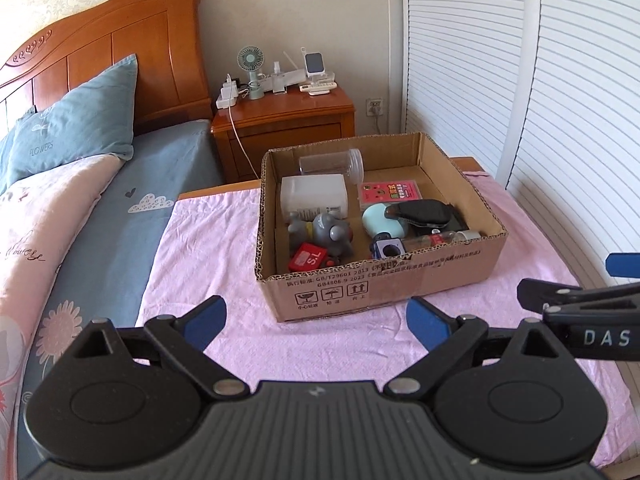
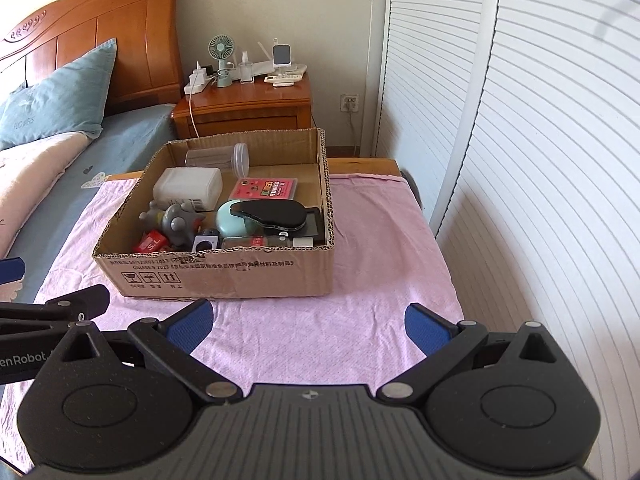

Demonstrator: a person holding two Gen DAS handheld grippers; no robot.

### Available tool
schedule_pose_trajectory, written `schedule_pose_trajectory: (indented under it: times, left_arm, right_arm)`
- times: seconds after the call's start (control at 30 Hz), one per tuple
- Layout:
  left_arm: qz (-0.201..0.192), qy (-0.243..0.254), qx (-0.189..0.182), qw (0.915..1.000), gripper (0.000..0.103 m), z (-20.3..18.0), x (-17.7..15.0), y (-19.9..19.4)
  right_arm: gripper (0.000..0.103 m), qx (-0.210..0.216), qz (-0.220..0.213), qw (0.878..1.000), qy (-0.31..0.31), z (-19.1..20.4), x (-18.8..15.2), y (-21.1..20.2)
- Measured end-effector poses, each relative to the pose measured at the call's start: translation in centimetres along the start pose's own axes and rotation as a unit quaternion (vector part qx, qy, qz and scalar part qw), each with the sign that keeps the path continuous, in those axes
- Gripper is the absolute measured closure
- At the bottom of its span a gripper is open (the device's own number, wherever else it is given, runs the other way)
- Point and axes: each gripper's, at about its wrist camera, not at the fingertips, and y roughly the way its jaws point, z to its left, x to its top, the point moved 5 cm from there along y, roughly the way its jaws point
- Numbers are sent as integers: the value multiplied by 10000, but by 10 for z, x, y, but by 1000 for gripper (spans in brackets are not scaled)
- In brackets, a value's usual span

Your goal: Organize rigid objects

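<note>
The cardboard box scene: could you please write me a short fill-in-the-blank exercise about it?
1. The cardboard box sits on a ____ cloth.
2. The clear jar in the box lies on its ____.
3. Both grippers, left and right, hold ____.

Answers: pink; side; nothing

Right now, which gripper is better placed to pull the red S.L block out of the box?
Left, probably. The red block lies in the cardboard box's near-left corner, nearly ahead of the open, empty left gripper. The right gripper faces the box's right side.
</note>
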Motion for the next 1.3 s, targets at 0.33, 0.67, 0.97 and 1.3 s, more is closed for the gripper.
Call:
schedule_pose_trajectory:
  times: [0.33, 0.67, 0.97, 1.3]
  left_arm:
    - [-26, -103, 70, 9999, 7, 4, -1, -3]
    - [2, -145, 74, 9999, 7, 3, -1, -4]
    - [-12, -152, 70, 9999, 7, 4, -1, -5]
    - [14, -163, 62, 9998, 7, 4, 0, -5]
  right_arm:
    - [0, -33, -44, 10000, 24, 0, 0, -4]
    - [0, -64, -43, 10000, 2, 1, -1, -4]
    - [0, -65, -57, 10000, -2, 0, -1, -4]
    - [0, -89, -64, 9999, -5, -1, -1, -5]
